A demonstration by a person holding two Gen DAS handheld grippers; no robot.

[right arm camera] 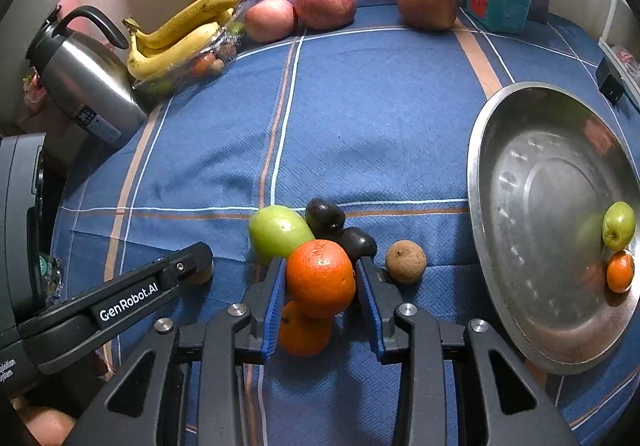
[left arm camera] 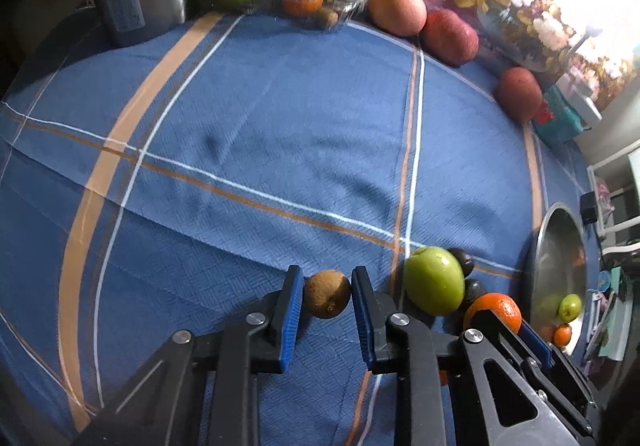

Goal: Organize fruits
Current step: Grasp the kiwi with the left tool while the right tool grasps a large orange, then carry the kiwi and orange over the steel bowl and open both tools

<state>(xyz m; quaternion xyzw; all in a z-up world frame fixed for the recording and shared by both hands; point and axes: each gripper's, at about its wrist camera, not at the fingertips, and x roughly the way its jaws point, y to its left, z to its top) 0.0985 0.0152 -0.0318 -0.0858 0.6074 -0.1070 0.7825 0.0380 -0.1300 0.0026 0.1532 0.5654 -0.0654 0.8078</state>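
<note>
The left tongs [left arm camera: 327, 298] squeeze a small fuzzy brown kiwi [left arm camera: 327, 294] that sits low on the blue checked cloth [left arm camera: 280, 134] covering the counter. The blue pads touch it on both sides, so it can be lifted. The right tongs [right arm camera: 321, 282] grip a round orange [right arm camera: 321, 278] the same way, one pad on each side. A second orange [right arm camera: 304, 330] lies just under it, nearer to the camera.

Just behind the held orange huddle a big green fruit [right arm camera: 278, 232] and two dark plums [right arm camera: 334, 226]. Another brown kiwi [right arm camera: 405, 261] sits a little to the right. These loose fruits look like the ones waiting to be sorted.

On the right stands a wide shiny metal bowl [right arm camera: 520, 166]. A small green apple [right arm camera: 618, 225] and a little orange [right arm camera: 620, 272] already lie in it, so the bowl is probably where the fruit should go.

Far away, by the flower picture, rest three red apples [right arm camera: 326, 5], a bunch of yellow bananas [right arm camera: 180, 34] on a clear plastic box, and a steel kettle [right arm camera: 86, 80] on the far left.
</note>
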